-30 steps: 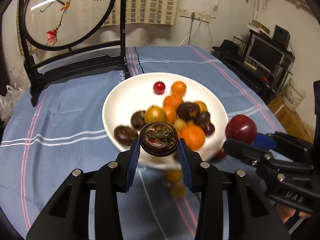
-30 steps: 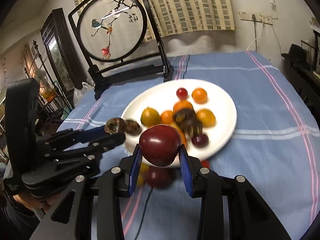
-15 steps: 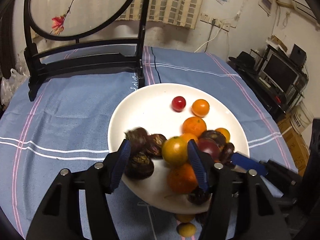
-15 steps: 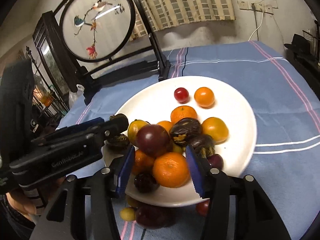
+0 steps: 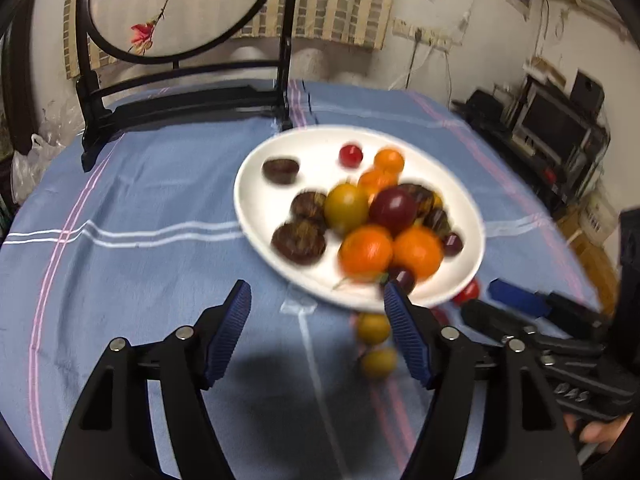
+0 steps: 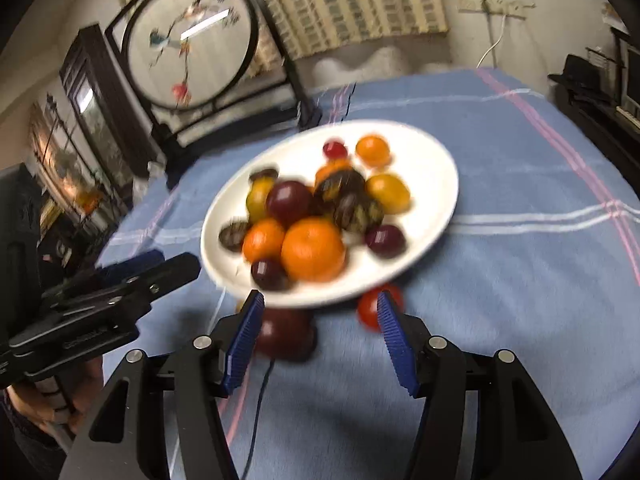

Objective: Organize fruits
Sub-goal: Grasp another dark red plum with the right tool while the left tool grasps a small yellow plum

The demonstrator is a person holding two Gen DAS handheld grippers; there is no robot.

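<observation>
1. Counter cover: a blue cloth (image 5: pixel 152 208) with pink and white stripes, lying flat.
2. Far edge of the counter: a round embroidered screen (image 5: pixel 176 0) in a black stand, upright, showing a bird and red flowers.
3. Wall behind: a checked curtain (image 6: pixel 352 0) and a white power strip (image 6: pixel 496 5) with a hanging cord.
4. Right of the counter: dark shelving holding a monitor (image 5: pixel 560 128).
5. Near edge: a thin dark cable (image 6: pixel 260 400) across the cloth.
</observation>
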